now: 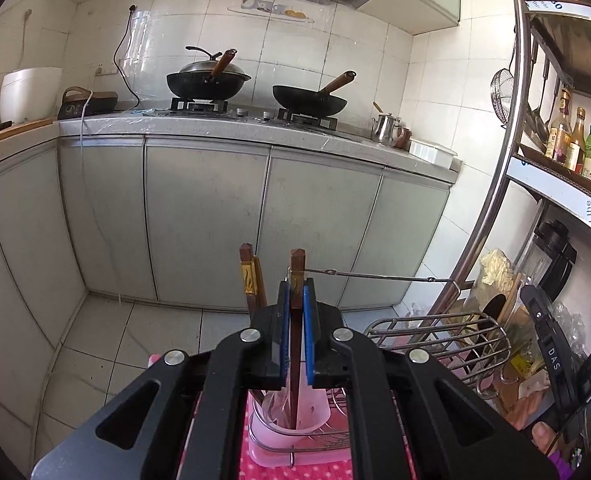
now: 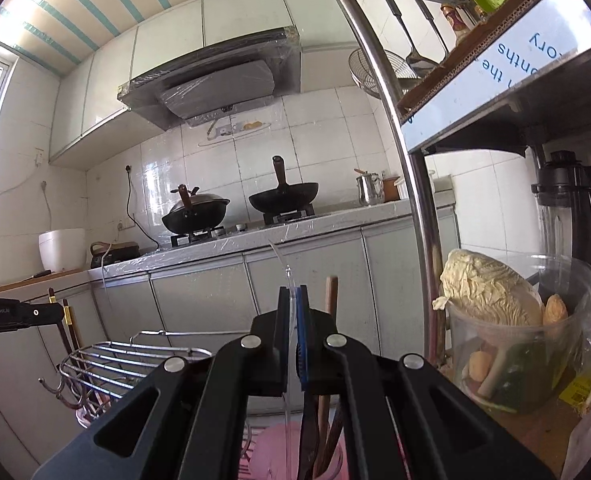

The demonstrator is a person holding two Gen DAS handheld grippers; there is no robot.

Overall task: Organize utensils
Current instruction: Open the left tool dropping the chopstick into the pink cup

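Observation:
My left gripper (image 1: 295,300) is shut on a dark red-brown chopstick (image 1: 296,268) that stands upright with its lower end in a pink cup (image 1: 295,420). A second chopstick (image 1: 249,276) with a gold band leans just left of it. My right gripper (image 2: 294,304) is shut on a thin clear plastic utensil (image 2: 285,264) whose handle arcs up above the fingers. Below it a pink cup (image 2: 279,452) holds a dark utensil and wooden sticks (image 2: 330,296). The left gripper (image 2: 19,314) also shows at the left edge of the right wrist view.
A wire rack (image 1: 447,344) stands beside the cup on a pink dotted cloth (image 1: 319,472). A metal shelf frame (image 1: 511,152) at right holds bottles, a blender (image 2: 567,208) and a clear tub of vegetables (image 2: 507,332). Across the floor a counter (image 1: 255,128) carries two woks.

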